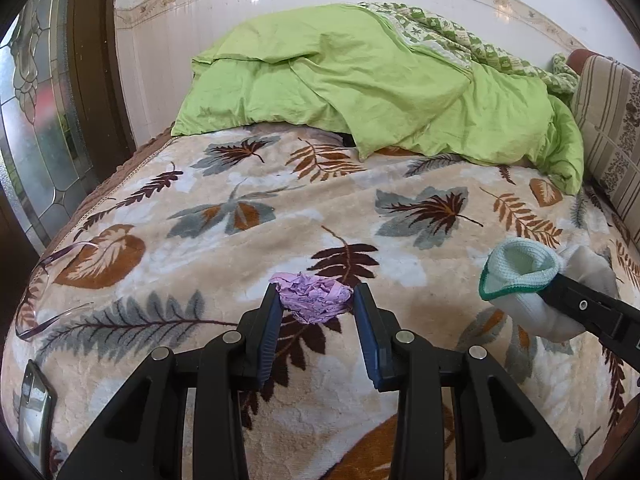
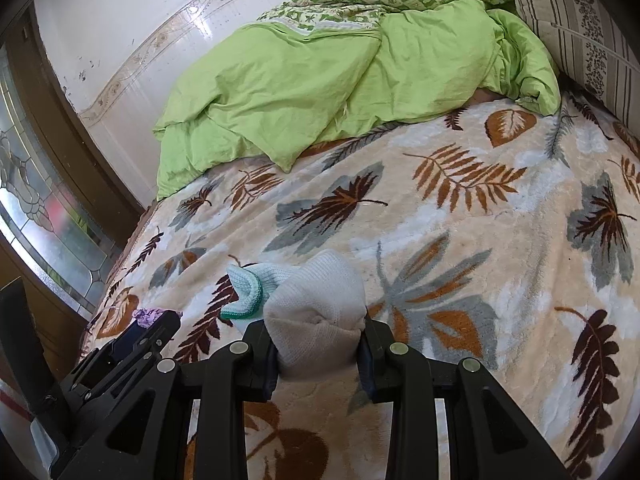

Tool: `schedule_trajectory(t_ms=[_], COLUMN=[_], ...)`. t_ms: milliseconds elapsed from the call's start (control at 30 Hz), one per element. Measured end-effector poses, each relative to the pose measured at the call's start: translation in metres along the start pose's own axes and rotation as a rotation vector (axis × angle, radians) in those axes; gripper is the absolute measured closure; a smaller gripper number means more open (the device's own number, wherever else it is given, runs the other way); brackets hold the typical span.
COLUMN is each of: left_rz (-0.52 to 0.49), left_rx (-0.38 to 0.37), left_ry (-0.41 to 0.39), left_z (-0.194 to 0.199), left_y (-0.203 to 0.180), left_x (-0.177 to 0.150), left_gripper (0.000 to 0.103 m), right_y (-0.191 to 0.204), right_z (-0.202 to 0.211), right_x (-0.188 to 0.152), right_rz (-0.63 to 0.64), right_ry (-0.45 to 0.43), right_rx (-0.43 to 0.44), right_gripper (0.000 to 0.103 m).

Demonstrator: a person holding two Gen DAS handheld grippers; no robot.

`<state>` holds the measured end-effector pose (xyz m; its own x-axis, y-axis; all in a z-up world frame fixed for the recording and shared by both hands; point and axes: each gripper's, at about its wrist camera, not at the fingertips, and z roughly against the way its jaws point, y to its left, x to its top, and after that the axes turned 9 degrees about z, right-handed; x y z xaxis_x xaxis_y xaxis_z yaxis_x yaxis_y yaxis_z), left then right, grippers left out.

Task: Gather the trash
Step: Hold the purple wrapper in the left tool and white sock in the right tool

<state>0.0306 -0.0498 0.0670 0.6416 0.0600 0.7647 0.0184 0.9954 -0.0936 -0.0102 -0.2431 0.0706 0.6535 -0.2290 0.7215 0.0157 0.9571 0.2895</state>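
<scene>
A crumpled purple paper wad (image 1: pixel 314 298) sits pinched between the blue pads of my left gripper (image 1: pixel 316 300), just above the leaf-patterned blanket (image 1: pixel 248 216). My right gripper (image 2: pixel 320 340) is shut on a white sock (image 2: pixel 316 320) whose pale mint cuff with a green edge (image 2: pixel 246 292) hangs out to the left. The left wrist view shows that same sock (image 1: pixel 520 276) and right gripper (image 1: pixel 592 312) at the right. In the right wrist view the left gripper (image 2: pixel 156 320) shows at the lower left with a bit of the purple wad (image 2: pixel 146 316).
A rumpled green duvet (image 1: pixel 360 80) lies at the head of the bed against the tiled wall. A striped cushion (image 1: pixel 608 120) stands at the right. Glasses (image 1: pixel 44 280) and a phone (image 1: pixel 34 404) lie at the blanket's left edge. A glass-panelled door (image 1: pixel 36 120) is left.
</scene>
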Motion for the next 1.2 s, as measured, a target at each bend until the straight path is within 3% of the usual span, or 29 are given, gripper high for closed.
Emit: schedule_trajectory(t_ms=[1200], left_rz=[0.013], left_rx=[0.009], left_ry=[0.000], left_z=[0.002], left_y=[0.012], left_x=[0.001], left_gripper=[0.068], right_y=[0.013], right_z=[-0.005], right_x=[-0.002], right_rz=[0.022], right_ry=[0.006], right_rx=[-0.005], right_gripper=[0.070])
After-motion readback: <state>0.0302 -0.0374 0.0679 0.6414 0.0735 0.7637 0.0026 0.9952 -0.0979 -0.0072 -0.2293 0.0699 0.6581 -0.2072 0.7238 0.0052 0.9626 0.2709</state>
